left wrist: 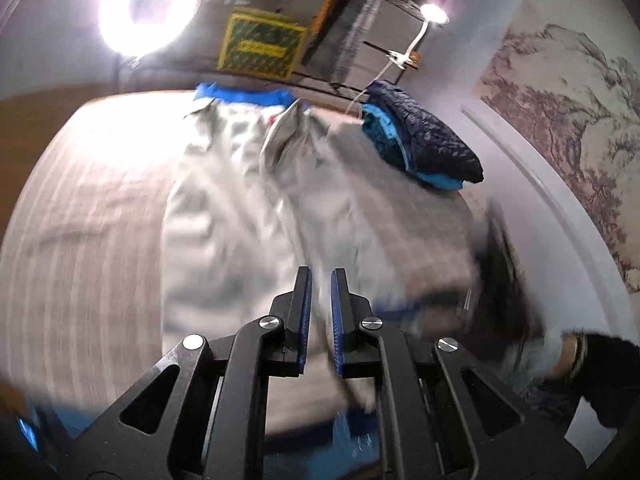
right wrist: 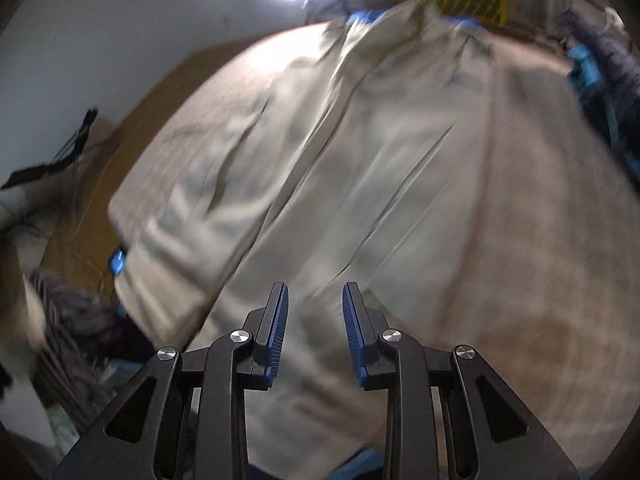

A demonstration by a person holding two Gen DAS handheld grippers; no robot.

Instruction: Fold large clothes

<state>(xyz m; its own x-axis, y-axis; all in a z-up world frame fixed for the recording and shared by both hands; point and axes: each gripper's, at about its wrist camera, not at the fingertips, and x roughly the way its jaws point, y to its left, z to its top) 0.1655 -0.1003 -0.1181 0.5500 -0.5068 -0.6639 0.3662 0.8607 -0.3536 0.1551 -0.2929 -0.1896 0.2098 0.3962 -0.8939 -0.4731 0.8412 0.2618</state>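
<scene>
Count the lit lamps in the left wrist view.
2: a ring light at top left, and a small clip lamp on the rack at top centre-right. Others may be out of frame.

Pale grey jacket spread flat

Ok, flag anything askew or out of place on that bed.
The beige jacket lies crooked and wrinkled across the bed, one sleeve bunched near the edge. A navy puffer jacket sits heaped at the far corner.
</scene>
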